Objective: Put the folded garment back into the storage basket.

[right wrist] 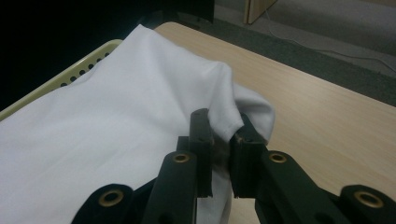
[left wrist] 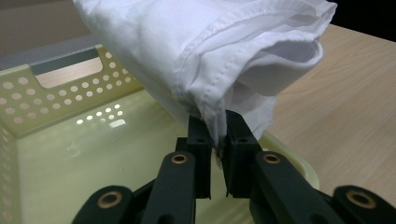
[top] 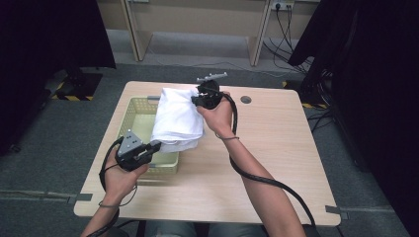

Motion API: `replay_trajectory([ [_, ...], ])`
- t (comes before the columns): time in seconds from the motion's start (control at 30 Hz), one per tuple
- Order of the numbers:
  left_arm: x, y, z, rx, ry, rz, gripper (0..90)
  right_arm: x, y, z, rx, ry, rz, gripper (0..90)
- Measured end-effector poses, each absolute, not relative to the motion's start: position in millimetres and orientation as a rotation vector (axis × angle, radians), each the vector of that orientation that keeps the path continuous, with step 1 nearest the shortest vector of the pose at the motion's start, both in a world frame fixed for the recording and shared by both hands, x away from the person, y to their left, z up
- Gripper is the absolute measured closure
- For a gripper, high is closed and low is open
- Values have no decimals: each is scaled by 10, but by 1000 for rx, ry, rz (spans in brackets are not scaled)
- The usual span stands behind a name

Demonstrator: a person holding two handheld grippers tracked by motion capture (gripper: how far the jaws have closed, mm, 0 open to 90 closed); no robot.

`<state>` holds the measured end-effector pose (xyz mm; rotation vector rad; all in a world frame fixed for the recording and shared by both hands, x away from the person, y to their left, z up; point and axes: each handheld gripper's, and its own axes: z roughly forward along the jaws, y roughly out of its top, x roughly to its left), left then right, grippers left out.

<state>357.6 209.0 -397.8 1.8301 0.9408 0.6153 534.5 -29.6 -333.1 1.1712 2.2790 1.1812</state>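
- My left tool (left wrist: 217, 140) is clamped on the hemmed near edge of the white cloth (top: 177, 118), its jaws drawn narrow with the fabric pinched between them.
- My right tool (right wrist: 220, 135) grips the cloth's far end, jaws nearly together on a fold of it.
- The cloth hangs stretched between the two tools, over the right side of the yellow basket (top: 132, 111) and just beside the bare desk (top: 276, 148).
- The basket sits toward the desk's left edge.
- I think the cloth's lower folds touch the basket rim, though I cannot be sure.
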Motion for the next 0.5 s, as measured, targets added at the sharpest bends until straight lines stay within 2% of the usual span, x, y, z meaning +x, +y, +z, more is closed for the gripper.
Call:
replay_trajectory([
  [0.5,3565,2153,-3967,1818,946,623,827,5346,-227,-3318,1163,2285,1178,813],
])
